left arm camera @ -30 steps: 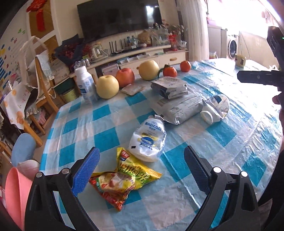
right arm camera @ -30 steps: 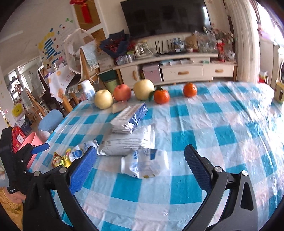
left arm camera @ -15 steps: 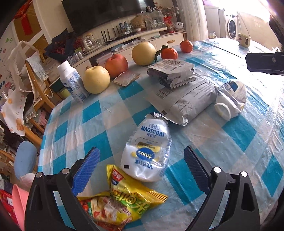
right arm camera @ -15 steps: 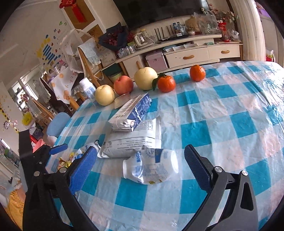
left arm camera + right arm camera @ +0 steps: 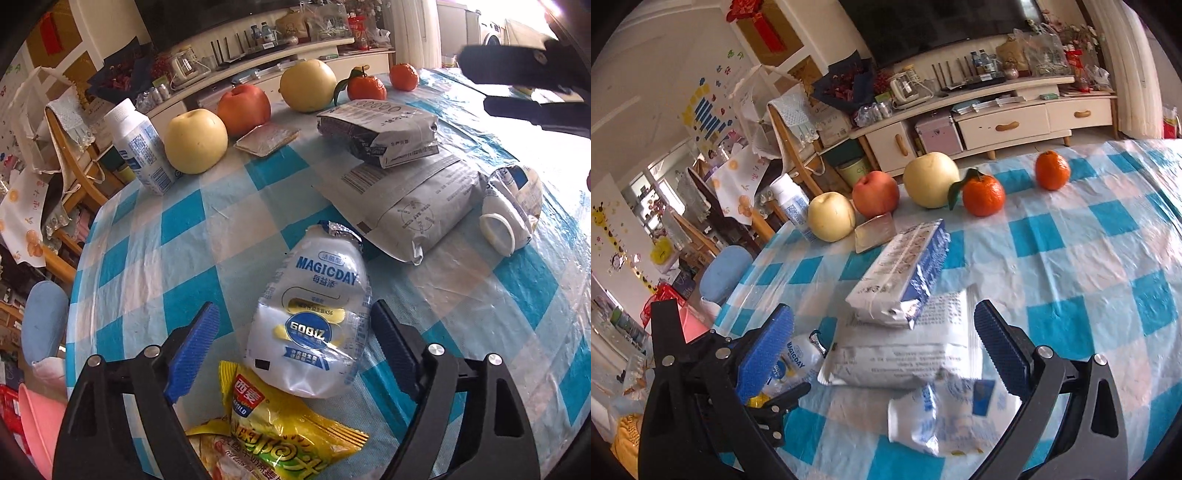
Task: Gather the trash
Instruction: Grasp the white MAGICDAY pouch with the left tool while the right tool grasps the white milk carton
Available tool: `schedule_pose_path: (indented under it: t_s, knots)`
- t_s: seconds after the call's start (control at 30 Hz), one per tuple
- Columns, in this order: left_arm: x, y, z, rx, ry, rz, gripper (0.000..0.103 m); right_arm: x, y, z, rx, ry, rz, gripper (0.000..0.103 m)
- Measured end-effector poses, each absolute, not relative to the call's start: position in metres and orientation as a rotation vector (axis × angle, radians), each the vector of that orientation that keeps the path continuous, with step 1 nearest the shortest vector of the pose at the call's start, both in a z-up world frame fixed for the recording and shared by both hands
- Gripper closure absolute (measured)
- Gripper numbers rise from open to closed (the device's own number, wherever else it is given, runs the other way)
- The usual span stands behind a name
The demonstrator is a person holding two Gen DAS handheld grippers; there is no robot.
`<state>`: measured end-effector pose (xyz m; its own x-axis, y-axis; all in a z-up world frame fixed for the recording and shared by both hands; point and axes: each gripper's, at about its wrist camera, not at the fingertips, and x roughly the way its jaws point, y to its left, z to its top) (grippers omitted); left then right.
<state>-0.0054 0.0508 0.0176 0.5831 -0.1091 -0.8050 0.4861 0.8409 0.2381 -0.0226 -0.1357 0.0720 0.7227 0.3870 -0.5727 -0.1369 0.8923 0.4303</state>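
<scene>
A crushed white MAGICDAY bottle (image 5: 314, 314) lies on the blue-checked tablecloth (image 5: 177, 218), between the pads of my left gripper (image 5: 291, 332). The jaws are closing; the left pad still stands clear of the bottle. A yellow snack wrapper (image 5: 280, 435) lies just below it. My right gripper (image 5: 884, 350) is open over a flat grey pouch (image 5: 905, 354) with a blue-and-white packet (image 5: 905, 277) stacked on it. A second crushed white bottle (image 5: 945, 417) lies low between its fingers, untouched.
Along the far edge stand two yellow fruits (image 5: 195, 140), a red apple (image 5: 243, 107), two oranges (image 5: 365, 86), an upright white bottle (image 5: 136, 147) and a small flat packet (image 5: 267, 138). Wooden chairs (image 5: 790, 147) and a pink bin (image 5: 37, 417) are off the table's left side.
My left gripper has come forward and down over the MAGICDAY bottle, and its jaws have narrowed around it. My right gripper has moved in over the grey pouch and the second bottle.
</scene>
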Motion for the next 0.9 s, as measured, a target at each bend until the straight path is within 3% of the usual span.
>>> schedule_pose_path:
  t_s: [0.2,0.27,0.57,0.7,0.9]
  knots:
    - [-0.005,0.049,0.017,0.446,0.883,-0.365,0.028,0.012,-0.118,0.066,0.285,0.746,0.323,0.005]
    - [-0.003,0.050,0.017,0.413,0.894,-0.377,0.036,0.025,-0.114,0.060,0.265,0.782,0.311,0.006]
    - [-0.001,0.054,0.016,0.324,0.907,-0.367,0.040,0.047,-0.093,0.045,0.150,0.844,0.290,0.012]
    - [0.000,0.054,0.016,0.312,0.905,-0.359,0.040,0.050,-0.090,0.040,0.113,0.855,0.271,0.031]
    - [-0.002,0.053,0.016,0.292,0.904,-0.336,0.040,0.048,-0.089,0.037,0.079,0.848,0.269,0.040]
